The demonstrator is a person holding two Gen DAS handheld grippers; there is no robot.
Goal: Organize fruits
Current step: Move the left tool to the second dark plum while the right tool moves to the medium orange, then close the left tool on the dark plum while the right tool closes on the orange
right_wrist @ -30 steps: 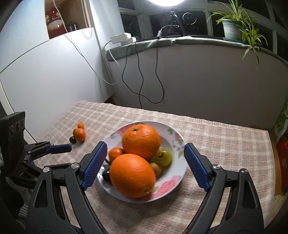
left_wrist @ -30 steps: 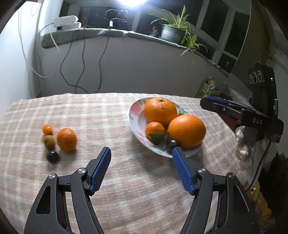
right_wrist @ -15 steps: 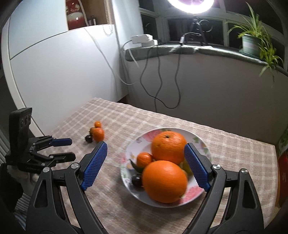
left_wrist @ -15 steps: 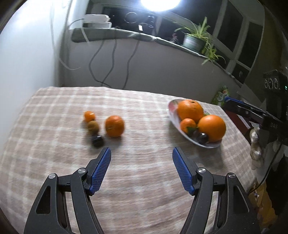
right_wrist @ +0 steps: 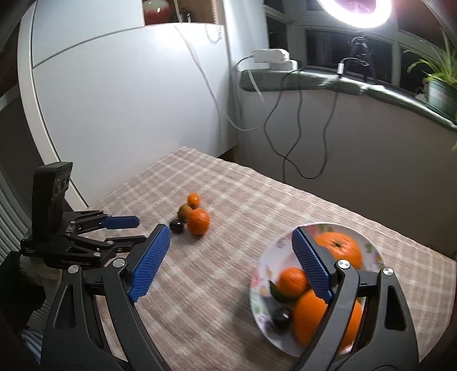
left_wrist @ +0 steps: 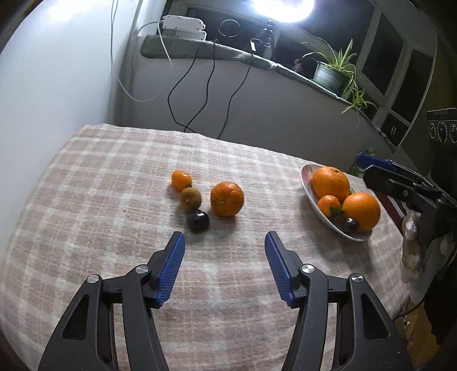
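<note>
On the checked tablecloth lie a mandarin (left_wrist: 227, 199), a small kumquat (left_wrist: 181, 180), a brown kiwi-like fruit (left_wrist: 190, 199) and a dark plum (left_wrist: 198, 220); the group also shows in the right wrist view around the mandarin (right_wrist: 198, 221). A floral plate (left_wrist: 307, 182) at the right holds two big oranges (left_wrist: 330, 180), a small mandarin and a dark fruit. My left gripper (left_wrist: 224, 247) is open and empty, just short of the loose fruit. My right gripper (right_wrist: 231, 248) is open and empty, above the table left of the plate (right_wrist: 264, 274).
A white wall (left_wrist: 42, 85) borders the table on the left. A windowsill with a power strip (left_wrist: 182, 24), hanging cables and a potted plant (left_wrist: 331, 74) runs behind. The table's right edge lies past the plate.
Both grippers have swung left, away from the plate and toward the loose fruit. The loose fruit now sits centred ahead of the left gripper. Both stay open.
</note>
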